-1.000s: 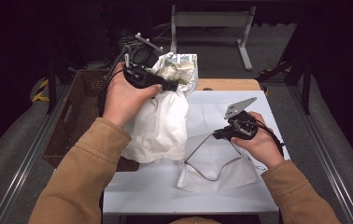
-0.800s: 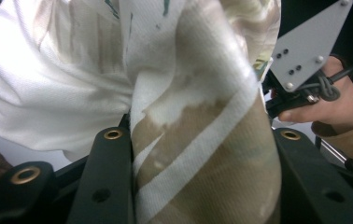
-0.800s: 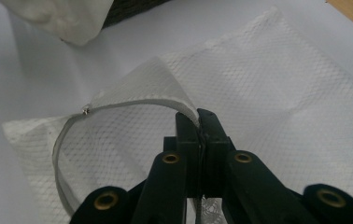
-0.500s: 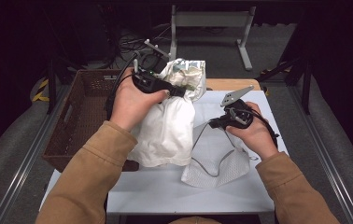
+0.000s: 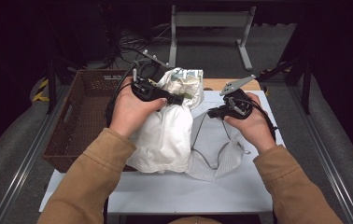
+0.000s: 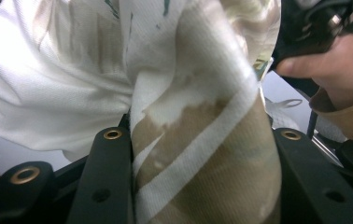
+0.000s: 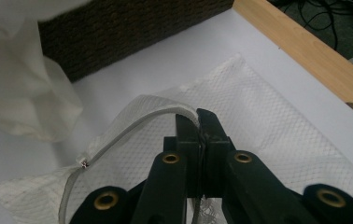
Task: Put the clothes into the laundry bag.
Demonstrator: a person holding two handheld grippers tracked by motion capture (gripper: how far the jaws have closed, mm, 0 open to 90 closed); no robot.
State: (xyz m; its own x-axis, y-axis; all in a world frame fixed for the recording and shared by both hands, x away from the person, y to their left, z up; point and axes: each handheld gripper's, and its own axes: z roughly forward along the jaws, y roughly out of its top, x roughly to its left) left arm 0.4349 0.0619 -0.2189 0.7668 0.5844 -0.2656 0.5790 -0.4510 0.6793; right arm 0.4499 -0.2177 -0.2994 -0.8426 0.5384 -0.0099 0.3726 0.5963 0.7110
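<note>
Holding the white garment (image 5: pixel 165 135) bunched in my left gripper (image 5: pixel 177 99), I keep my right gripper (image 5: pixel 210 112) clamped on the mesh bag (image 7: pixel 258 130) rim so its mouth stays open.

Both grippers, left (image 5: pixel 177 97) and right (image 5: pixel 212 112), are raised with fingers clamped.

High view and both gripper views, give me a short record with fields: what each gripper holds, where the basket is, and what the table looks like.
left gripper: shut on the white garment, a bunched fold between its jaws, lifted over the table
right gripper: shut on the zipper edge of the mesh laundry bag, holding its mouth up
mesh laundry bag: partly lying on the table, beside the garment
wicker basket: at the table's left edge
table: white top, wooden strip along the far edge
</note>
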